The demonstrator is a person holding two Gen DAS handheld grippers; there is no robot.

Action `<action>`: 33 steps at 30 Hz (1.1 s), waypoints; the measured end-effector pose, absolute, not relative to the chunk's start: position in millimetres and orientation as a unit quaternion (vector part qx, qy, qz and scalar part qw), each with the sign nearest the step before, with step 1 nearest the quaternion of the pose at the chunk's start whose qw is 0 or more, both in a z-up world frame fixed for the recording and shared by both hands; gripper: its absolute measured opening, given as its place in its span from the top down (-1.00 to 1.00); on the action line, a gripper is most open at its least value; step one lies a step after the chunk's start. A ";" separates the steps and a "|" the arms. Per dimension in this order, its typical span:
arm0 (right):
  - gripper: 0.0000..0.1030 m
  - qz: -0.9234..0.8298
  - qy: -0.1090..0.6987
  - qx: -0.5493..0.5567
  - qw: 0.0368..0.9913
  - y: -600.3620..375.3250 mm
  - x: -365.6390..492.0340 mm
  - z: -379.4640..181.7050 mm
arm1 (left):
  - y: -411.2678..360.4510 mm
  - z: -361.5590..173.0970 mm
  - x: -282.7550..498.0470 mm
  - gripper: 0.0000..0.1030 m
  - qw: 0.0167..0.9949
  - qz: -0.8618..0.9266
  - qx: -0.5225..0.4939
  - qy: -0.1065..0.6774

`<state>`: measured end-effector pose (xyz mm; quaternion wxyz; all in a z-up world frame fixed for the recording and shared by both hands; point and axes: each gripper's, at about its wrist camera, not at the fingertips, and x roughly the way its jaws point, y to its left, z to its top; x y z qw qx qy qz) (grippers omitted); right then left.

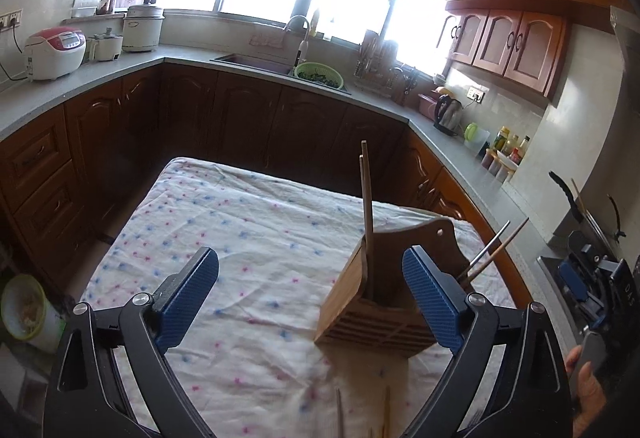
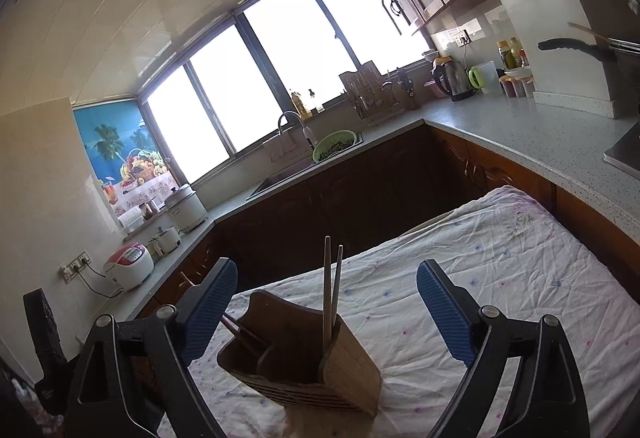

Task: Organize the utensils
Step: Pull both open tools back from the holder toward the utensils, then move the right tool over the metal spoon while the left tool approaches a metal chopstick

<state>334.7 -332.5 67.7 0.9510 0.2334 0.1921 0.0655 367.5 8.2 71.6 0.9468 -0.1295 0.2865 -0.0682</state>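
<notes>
Left gripper [image 1: 310, 296] and right gripper [image 2: 326, 312] look alike: black plastic arms with triangular cut-outs, round silver pivot screws, blue ribbed finger pads [image 1: 191, 298]. Bare skin, probably a hand [image 1: 588, 394], shows blurred at the left view's edge.

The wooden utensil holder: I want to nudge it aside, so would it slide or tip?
The wooden utensil holder looks stiff and broad-based, so probably stable. The wrinkled tablecloth may bunch and drag with it. The upright chopsticks stand loose and would likely rattle or lean.
</notes>
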 end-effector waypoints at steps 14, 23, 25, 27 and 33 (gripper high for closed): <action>-0.82 0.083 0.248 0.200 0.944 -326.1 261.9 47.8 | 17.7 39.7 289.2 -0.88 0.929 -0.073 -0.114 0.343; -0.82 0.087 0.269 0.199 0.938 -322.3 224.2 33.8 | 28.0 28.8 256.5 -0.88 0.923 -0.067 -0.110 0.362; -0.82 0.088 0.278 0.194 0.937 -317.4 216.6 29.5 | 29.9 25.3 251.8 -0.88 0.921 -0.068 -0.112 0.367; -0.82 0.092 0.288 0.190 0.934 -314.3 211.8 25.1 | 31.3 21.5 247.8 -0.88 0.919 -0.068 -0.113 0.372; -0.82 0.095 0.314 0.173 0.929 -305.5 200.3 11.6 | 33.9 7.2 242.7 -0.88 0.911 -0.067 -0.117 0.390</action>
